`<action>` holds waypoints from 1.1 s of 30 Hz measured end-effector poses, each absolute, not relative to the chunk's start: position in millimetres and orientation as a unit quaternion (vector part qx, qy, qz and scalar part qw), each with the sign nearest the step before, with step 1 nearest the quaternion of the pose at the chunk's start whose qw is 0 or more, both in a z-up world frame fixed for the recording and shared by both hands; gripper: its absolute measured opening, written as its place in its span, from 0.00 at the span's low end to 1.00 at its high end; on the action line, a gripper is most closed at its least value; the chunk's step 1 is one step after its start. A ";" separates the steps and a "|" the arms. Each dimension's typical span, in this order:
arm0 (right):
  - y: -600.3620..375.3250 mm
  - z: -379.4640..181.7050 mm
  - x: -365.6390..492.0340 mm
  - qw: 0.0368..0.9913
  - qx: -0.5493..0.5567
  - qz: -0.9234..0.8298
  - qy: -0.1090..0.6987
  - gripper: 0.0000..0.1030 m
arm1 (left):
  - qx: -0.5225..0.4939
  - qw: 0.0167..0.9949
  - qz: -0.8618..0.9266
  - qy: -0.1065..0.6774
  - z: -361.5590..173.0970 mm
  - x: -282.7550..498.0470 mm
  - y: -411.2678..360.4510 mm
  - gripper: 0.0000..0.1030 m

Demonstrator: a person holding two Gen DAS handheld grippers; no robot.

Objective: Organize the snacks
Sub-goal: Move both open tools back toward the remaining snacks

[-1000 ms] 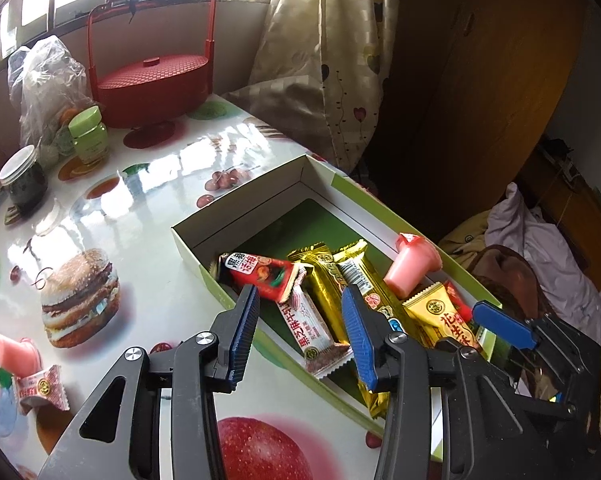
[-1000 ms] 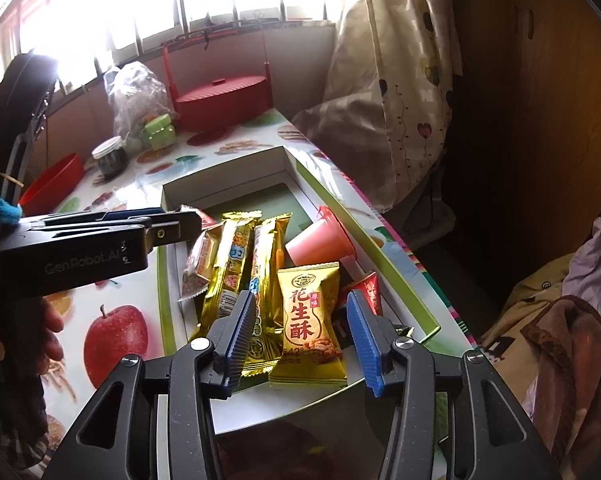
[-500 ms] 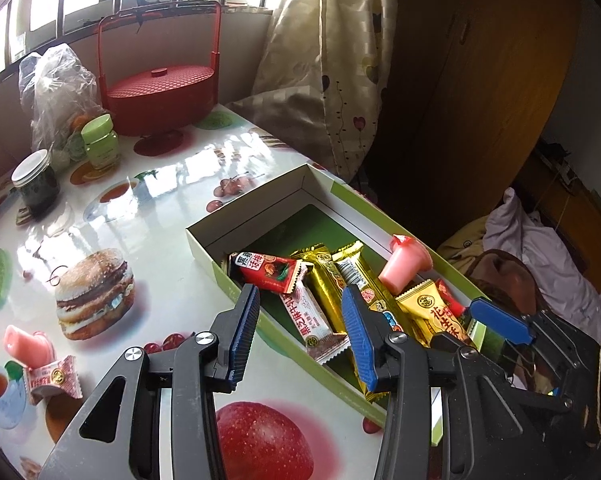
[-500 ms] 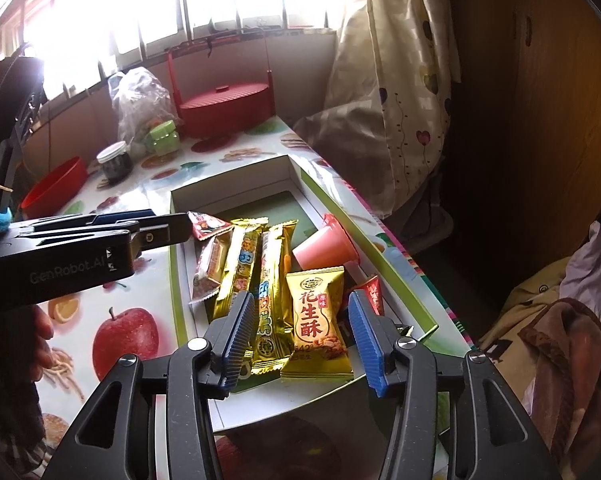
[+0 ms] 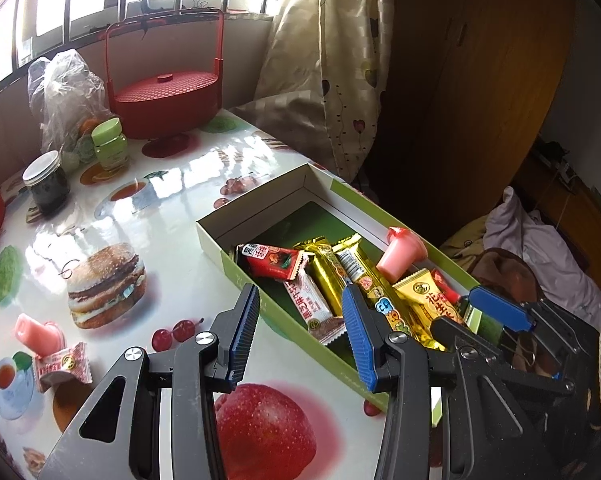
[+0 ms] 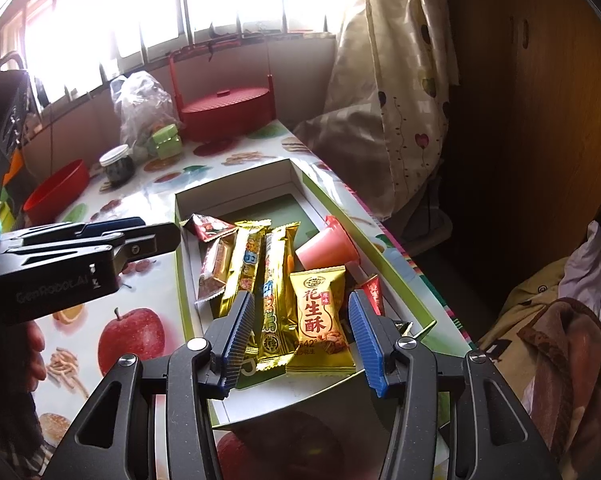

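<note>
A green-sided box (image 5: 220, 246) on the table holds several snacks: a red packet (image 5: 274, 260), a white bar (image 5: 310, 304), gold bars (image 6: 274, 280), a yellow peanut-crisp packet (image 6: 320, 312) and a pink jelly cup (image 6: 328, 246). My left gripper (image 5: 300, 320) is open and empty above the box's near edge. My right gripper (image 6: 300, 328) is open and empty over the yellow packet at the box's near end. On the table to the left lie another pink jelly cup (image 5: 36, 334) and a small pink-and-white candy packet (image 5: 62, 366).
A red lidded basket (image 5: 166, 100), a plastic bag (image 5: 62, 92), a green jar (image 5: 110, 144), a dark jar (image 5: 46, 182) and a red bowl (image 6: 56, 192) stand at the table's far side. A curtain (image 5: 332, 60) and wooden wardrobe (image 5: 476, 92) are right of the table.
Both grippers have drawn back from the box, so it looks farther away. Both stay open. The snacks have not moved.
</note>
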State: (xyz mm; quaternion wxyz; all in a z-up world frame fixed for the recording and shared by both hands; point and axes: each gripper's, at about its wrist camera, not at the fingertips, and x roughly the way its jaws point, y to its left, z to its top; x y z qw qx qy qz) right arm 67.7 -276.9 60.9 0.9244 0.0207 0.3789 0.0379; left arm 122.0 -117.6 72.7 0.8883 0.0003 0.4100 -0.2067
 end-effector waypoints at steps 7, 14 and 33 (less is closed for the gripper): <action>-274.5 62.5 65.6 0.925 0.020 0.039 0.377 0.48 | 0.000 0.891 -0.206 0.404 75.0 110.5 -111.1 0.43; -262.1 66.3 63.8 0.927 0.014 0.050 0.371 0.48 | -0.002 0.895 -0.198 0.401 76.7 100.5 -96.4 0.43; -205.5 68.8 75.9 0.925 -0.008 0.108 0.363 0.48 | -0.023 0.905 -0.151 0.398 75.2 87.9 -41.8 0.43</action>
